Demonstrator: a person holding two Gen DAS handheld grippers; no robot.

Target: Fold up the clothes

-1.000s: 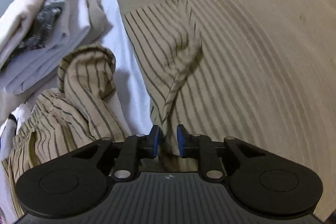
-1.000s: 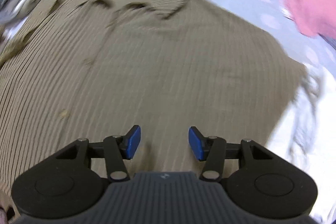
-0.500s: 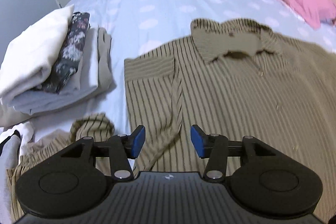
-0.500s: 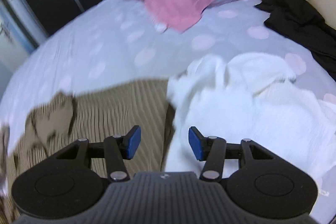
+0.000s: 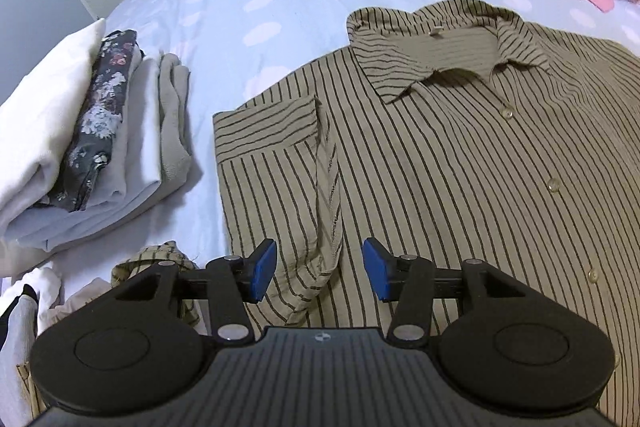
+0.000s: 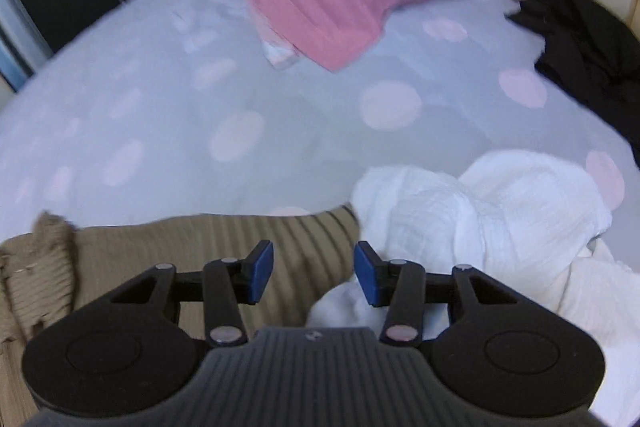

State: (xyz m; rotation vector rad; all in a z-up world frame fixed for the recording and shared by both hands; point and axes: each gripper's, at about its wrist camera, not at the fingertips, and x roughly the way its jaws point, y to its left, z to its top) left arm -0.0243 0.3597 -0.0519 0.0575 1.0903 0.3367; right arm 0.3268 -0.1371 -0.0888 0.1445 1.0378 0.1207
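Sleeve (image 5: pixel 320 195) released; shirt (image 5: pixel 460 167) collar-away, lengthwise.

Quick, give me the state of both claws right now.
Left claw: open, holding nothing, above the folded-in sleeve of the striped shirt.
Right claw: open, closing slightly, nothing between its pads.

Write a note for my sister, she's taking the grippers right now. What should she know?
Left hand-held gripper: open, empty, above the folded-in sleeve of the striped shirt.
Right hand-held gripper: jaws closing, nothing between them, over the shirt's other edge beside the white garment.
Done: one sleeve folded; folded pile beside the shirt.
Left: other side, then the rest.
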